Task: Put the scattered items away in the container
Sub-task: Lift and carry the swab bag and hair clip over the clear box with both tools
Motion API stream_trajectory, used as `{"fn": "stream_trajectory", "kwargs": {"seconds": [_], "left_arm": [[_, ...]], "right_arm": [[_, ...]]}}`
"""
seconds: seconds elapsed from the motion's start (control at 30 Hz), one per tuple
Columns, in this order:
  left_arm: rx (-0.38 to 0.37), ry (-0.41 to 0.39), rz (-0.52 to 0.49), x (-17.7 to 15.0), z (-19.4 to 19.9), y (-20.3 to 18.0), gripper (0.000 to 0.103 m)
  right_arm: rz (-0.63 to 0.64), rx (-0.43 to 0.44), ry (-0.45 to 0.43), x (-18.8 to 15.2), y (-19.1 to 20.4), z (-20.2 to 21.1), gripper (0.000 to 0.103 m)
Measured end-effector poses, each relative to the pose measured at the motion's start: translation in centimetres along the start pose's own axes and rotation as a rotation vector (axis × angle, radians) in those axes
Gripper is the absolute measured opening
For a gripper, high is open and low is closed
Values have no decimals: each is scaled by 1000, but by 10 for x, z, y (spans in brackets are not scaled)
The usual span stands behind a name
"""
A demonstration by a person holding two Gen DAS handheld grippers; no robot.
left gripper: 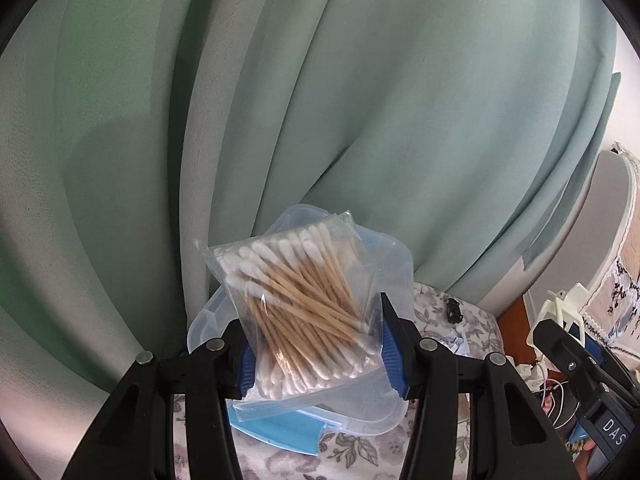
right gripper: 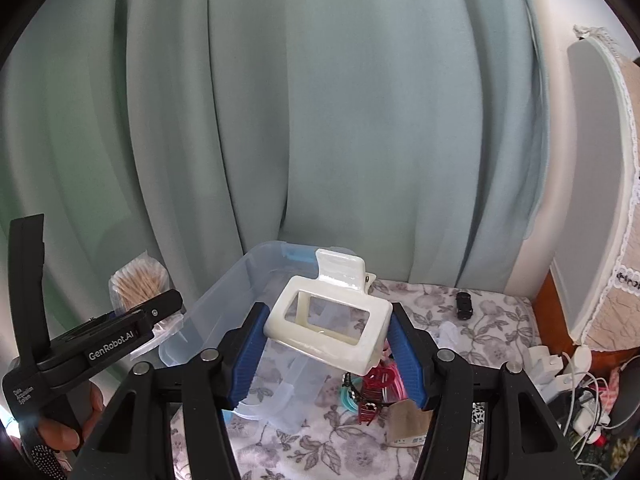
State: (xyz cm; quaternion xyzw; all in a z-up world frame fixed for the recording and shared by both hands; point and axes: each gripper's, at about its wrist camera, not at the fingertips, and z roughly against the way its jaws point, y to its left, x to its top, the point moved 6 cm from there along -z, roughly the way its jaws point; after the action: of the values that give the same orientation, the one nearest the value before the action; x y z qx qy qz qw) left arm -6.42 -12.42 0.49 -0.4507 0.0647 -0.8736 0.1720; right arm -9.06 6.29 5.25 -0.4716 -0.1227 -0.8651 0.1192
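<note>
- At the far left, the left gripper (left gripper: 316, 350) pinches a clear bag of cotton swabs (left gripper: 298, 308) between its blue pads, holding it in the air over the container (left gripper: 394, 396); the bag is not yet released, so this item counts as carried, not stowed.
- The container is a clear plastic box (right gripper: 224, 300) standing on the flower-patterned counter (right gripper: 496, 320) close against the green curtain (right gripper: 320, 100). Something blue lies under or in its near end in the left wrist view, but I cannot tell which.
- Its inside looks mostly bare through the walls, so I judge the tidying to be at an early stage.
- The right gripper (right gripper: 326, 344) is clamped on a cream hair claw clip (right gripper: 332, 320), lifted off the counter just near and right of the box; it too waits to be dropped in.
- Below that gripper, loose things remain on the counter: a clear lid-like piece (right gripper: 288, 396), a dark red small clip (right gripper: 374, 384) with pink and teal hair ties (right gripper: 394, 380), and a brown paper tag (right gripper: 408, 424).
- Farther right and far, a small black clip (right gripper: 464, 305) lies alone on the cloth.
- Left to do, as I judge it: release both held items into the box, then gather the little pile and the black clip.
</note>
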Motion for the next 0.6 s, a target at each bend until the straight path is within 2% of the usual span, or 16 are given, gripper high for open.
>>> {"fn": "stream_trajectory", "kwargs": {"seconds": [0.37,0.6], "left_arm": [[-3,91,33,-21,-33,19,53],[7,123,36,-31,-44,19,53]], "right_arm": [[57,81,157,-29,35,-54,63],[71,112,213,-46,35,-73,63]]}}
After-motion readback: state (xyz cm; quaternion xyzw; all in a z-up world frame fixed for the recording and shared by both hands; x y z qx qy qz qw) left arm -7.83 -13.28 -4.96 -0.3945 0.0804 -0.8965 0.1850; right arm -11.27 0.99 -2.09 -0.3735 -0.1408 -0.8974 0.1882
